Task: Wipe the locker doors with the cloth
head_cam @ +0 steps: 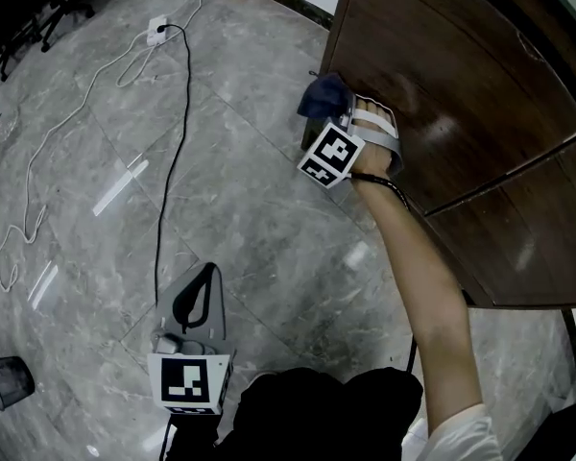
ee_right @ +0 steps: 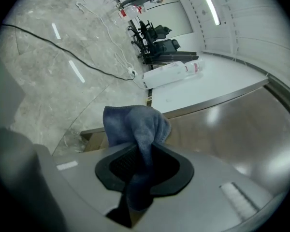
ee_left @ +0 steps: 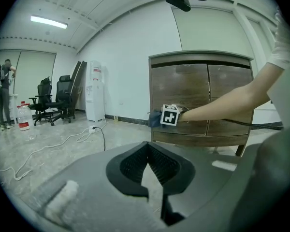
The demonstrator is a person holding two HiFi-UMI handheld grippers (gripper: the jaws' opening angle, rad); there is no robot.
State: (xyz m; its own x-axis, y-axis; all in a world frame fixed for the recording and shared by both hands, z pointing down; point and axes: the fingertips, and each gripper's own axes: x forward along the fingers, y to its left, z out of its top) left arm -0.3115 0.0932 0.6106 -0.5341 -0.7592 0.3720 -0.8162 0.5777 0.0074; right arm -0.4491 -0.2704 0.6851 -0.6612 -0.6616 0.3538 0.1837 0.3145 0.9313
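The brown wooden locker (head_cam: 442, 84) fills the upper right of the head view; a thin seam splits its two doors. My right gripper (head_cam: 341, 113) is shut on a dark blue cloth (head_cam: 324, 94), which it holds against the left edge of the left door. In the right gripper view the cloth (ee_right: 135, 122) bunches out of the jaws of my right gripper (ee_right: 144, 151), against the door (ee_right: 222, 139). My left gripper (head_cam: 209, 269) hangs low over the floor, shut on nothing, away from the locker. The left gripper view looks along my left gripper (ee_left: 147, 146) to the locker (ee_left: 183, 88) and cloth (ee_left: 154, 118).
A black cable (head_cam: 178, 113) and white cables with a power strip (head_cam: 156, 32) trail over the grey marble floor. A dark bin (head_cam: 5, 380) stands at the lower left. Office chairs (ee_left: 58, 93), a water dispenser (ee_left: 94, 92) and a person (ee_left: 2, 88) are far off.
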